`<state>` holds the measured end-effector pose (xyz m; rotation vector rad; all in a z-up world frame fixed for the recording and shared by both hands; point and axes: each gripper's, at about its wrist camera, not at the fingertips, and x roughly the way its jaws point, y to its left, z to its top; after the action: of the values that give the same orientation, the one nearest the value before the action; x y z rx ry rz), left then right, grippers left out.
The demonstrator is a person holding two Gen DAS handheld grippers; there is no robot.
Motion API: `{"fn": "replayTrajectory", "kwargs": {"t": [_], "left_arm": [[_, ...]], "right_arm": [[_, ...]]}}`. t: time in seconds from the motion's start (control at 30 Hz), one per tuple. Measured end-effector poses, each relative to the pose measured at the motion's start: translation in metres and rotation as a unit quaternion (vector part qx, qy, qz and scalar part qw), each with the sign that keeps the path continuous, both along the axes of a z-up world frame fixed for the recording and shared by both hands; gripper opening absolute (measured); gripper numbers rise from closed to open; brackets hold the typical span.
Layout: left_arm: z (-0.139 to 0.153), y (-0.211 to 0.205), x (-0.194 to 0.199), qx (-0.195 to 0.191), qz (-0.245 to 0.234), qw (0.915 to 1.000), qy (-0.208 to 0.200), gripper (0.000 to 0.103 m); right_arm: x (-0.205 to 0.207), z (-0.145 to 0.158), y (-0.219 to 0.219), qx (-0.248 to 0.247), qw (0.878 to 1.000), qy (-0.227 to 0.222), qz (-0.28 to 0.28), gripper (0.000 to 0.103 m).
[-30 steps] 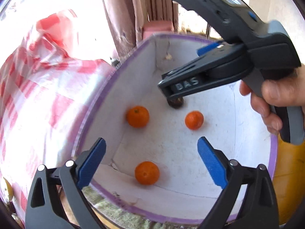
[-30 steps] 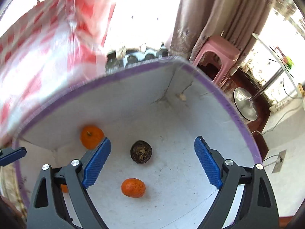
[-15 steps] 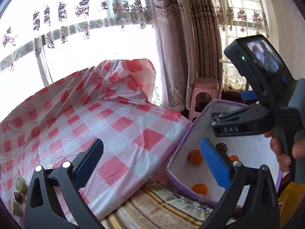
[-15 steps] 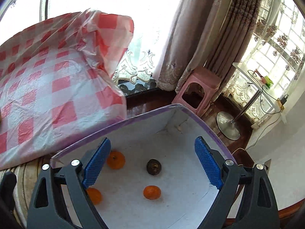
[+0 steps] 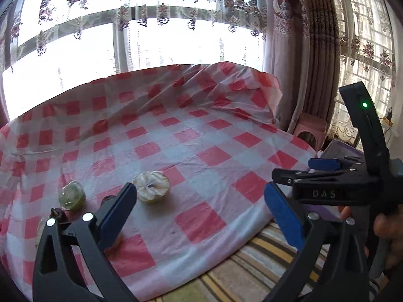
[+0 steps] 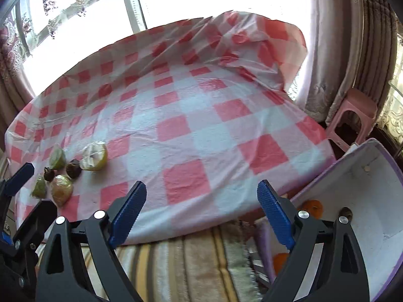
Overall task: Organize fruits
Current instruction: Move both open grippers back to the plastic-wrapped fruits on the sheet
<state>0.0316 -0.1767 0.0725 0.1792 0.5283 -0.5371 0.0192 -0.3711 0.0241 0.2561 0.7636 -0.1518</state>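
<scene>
Left wrist view: left gripper [image 5: 199,201] jaws spread wide, nothing between them. Past the jaws lies the checked cloth [image 5: 191,138]. A wrapped pale fruit half [image 5: 151,186] sits just beyond the left finger tip. Farther left, a wrapped green fruit [image 5: 72,195]; beside it a small dark fruit [image 5: 59,215], partly hidden by the finger. Right of the right finger, the right gripper [image 5: 297,173] pokes in from the side, a hand [image 5: 388,229] on its grip; from here its jaws look apart, empty. Behind it a sliver of the purple-edged box [image 5: 337,148].

Right wrist view: right gripper [image 6: 201,209] jaws wide open, holding nothing, over the near edge of the cloth and a striped mat [image 6: 176,264]. Well left of the left finger, a cluster of fruit: pale half [image 6: 94,156], green piece [image 6: 57,159], two dark ones [image 6: 73,168], two more wrapped pieces [image 6: 61,192]. Right of the right finger, the white box with an orange [image 6: 312,207] and a dark fruit [image 6: 345,212] inside, both partly hidden by the finger; another orange [image 6: 280,260] lower down.
</scene>
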Motion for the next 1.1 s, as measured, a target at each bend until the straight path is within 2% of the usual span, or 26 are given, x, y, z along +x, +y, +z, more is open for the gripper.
{"fn": "replayTrajectory", "kwargs": {"t": [0.2, 0.4, 0.6, 0.8, 1.1], "left_arm": [[-0.003, 0.078, 0.023, -0.051, 0.089, 0.9944, 0.024, 0.101], [-0.011, 0.132, 0.037, -0.062, 0.153, 0.9857, 0.032, 0.101], [-0.025, 0.169, 0.051, -0.081, 0.195, 0.9755, 0.064, 0.101], [-0.045, 0.200, 0.067, -0.092, 0.239, 0.9599, 0.113, 0.098], [-0.065, 0.216, 0.080, -0.094, 0.265, 0.9486, 0.146, 0.097]], "right_arm": [[0.018, 0.000, 0.042, 0.003, 0.999, -0.032, 0.019, 0.087], [0.027, 0.001, 0.068, -0.030, 0.998, -0.047, 0.036, 0.087], [0.043, -0.001, 0.094, -0.053, 0.995, -0.045, 0.073, 0.087], [0.063, -0.006, 0.124, -0.071, 0.990, -0.038, 0.113, 0.087], [0.094, -0.020, 0.145, -0.079, 0.988, -0.015, 0.135, 0.087]]}}
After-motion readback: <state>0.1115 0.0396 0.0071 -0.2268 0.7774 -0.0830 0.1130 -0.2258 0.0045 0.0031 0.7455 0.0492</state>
